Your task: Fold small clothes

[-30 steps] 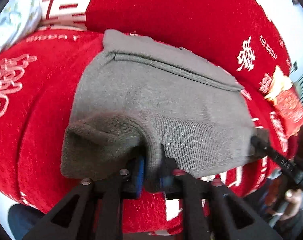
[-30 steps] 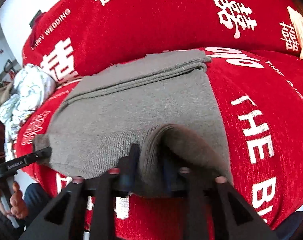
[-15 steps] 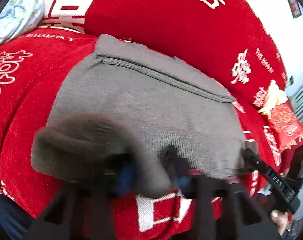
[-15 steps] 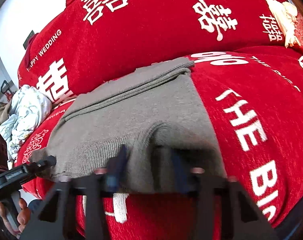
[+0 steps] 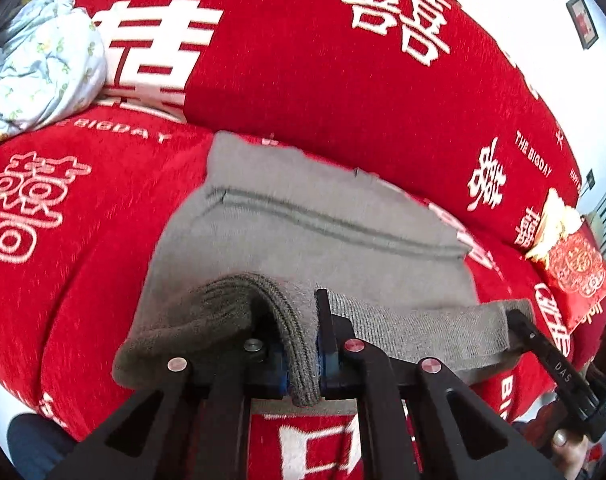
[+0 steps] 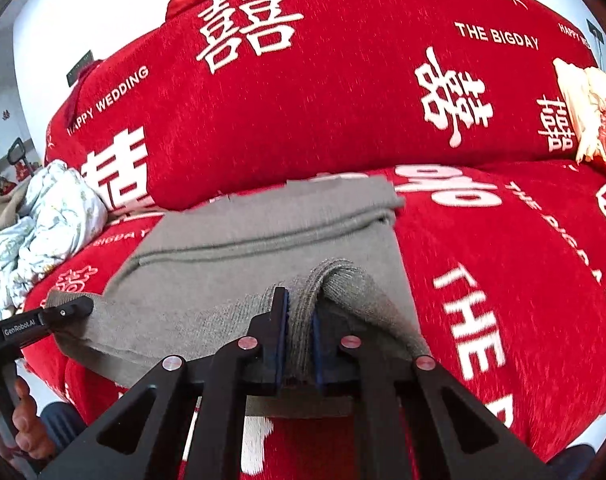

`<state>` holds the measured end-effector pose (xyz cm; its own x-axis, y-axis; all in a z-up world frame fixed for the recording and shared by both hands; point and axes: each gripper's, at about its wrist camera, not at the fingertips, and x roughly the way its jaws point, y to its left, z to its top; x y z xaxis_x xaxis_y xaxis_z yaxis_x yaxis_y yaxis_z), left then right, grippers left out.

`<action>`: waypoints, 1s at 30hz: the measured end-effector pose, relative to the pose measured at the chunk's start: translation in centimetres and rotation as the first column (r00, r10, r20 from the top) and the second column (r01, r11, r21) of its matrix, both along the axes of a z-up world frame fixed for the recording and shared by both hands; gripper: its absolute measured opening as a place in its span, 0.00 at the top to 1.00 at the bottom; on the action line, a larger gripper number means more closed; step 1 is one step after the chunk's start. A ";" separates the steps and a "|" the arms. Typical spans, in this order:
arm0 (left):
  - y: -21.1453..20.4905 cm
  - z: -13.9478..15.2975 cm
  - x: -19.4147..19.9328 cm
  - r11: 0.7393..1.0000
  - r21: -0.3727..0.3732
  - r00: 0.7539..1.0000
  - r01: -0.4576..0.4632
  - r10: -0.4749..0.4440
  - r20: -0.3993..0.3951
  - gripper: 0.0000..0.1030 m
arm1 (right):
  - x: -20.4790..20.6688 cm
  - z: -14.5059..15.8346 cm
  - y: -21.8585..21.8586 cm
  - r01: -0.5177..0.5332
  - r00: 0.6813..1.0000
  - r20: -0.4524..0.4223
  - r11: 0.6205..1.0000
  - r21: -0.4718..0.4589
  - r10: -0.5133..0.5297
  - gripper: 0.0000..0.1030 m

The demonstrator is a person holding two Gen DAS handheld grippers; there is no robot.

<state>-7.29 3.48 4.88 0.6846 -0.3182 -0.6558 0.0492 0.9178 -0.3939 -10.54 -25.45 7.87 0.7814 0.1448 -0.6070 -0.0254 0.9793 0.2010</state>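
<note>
A grey knit garment lies spread on a red sofa seat, its far edge folded over. My left gripper is shut on the garment's near left hem corner and holds it raised off the seat. My right gripper is shut on the near right hem corner of the garment, also raised. The hem hangs stretched between the two grippers. The right gripper also shows in the left wrist view, and the left gripper in the right wrist view.
The red sofa with white lettering has a tall backrest behind the garment. A crumpled pale floral cloth lies at the left end. A red and gold cushion sits at the right end.
Both grippers have lifted the near hem off the seat and carried it a little forward over the garment. The views have tilted up, showing more of the backrest.
</note>
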 end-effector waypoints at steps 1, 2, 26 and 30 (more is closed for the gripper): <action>0.0 0.3 0.3 1.000 0.002 1.000 0.000 0.000 0.004 0.90 | 0.4 0.3 -0.1 -0.001 1.000 0.004 1.000 0.004 0.001 0.89; -0.1 0.5 0.6 1.000 0.006 1.000 0.000 0.000 0.007 0.90 | 0.6 0.5 -0.2 -0.001 1.000 0.006 1.000 0.007 0.001 0.89; -1.2 2.2 6.6 0.997 0.078 1.000 0.008 -0.007 -0.021 0.90 | 7.4 1.3 -1.0 0.022 0.999 -0.036 0.999 0.031 -0.021 0.89; -1.7 2.7 7.1 0.996 0.091 1.000 0.018 -0.017 -0.012 0.90 | 8.0 1.4 -1.6 0.032 0.999 -0.037 0.999 0.040 -0.031 0.90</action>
